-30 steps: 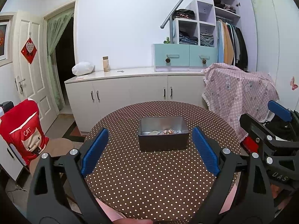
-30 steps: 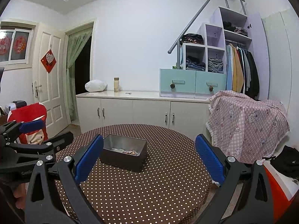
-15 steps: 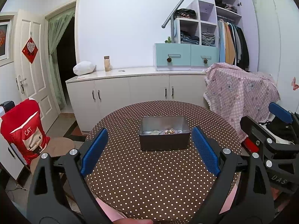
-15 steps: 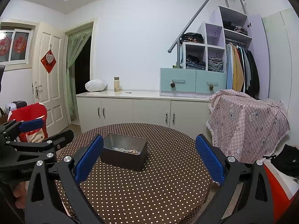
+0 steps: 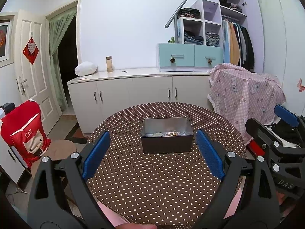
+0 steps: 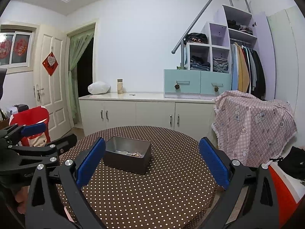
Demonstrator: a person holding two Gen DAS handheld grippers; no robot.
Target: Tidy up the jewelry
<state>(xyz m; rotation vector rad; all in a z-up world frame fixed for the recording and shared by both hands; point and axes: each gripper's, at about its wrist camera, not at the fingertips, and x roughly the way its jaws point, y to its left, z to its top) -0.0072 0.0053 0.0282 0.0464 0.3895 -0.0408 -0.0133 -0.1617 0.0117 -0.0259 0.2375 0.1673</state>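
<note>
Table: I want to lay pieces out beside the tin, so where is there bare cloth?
The polka-dot tablecloth is bare between the metal tin and the near edge, and on both sides of the tin. The jewelry crowds the tin's front.

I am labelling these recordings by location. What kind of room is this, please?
Most likely a bedroom or living space in a home: an open wardrobe with hanging clothes, white cabinets, and a round table with a dotted cloth.

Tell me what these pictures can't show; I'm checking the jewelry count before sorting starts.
- Jewelry in the metal tin: left wrist view, too small to count, partly behind the near wall.
- Same pile: right wrist view, blurred.
- Table near edge: cut off by the left gripper.
</note>
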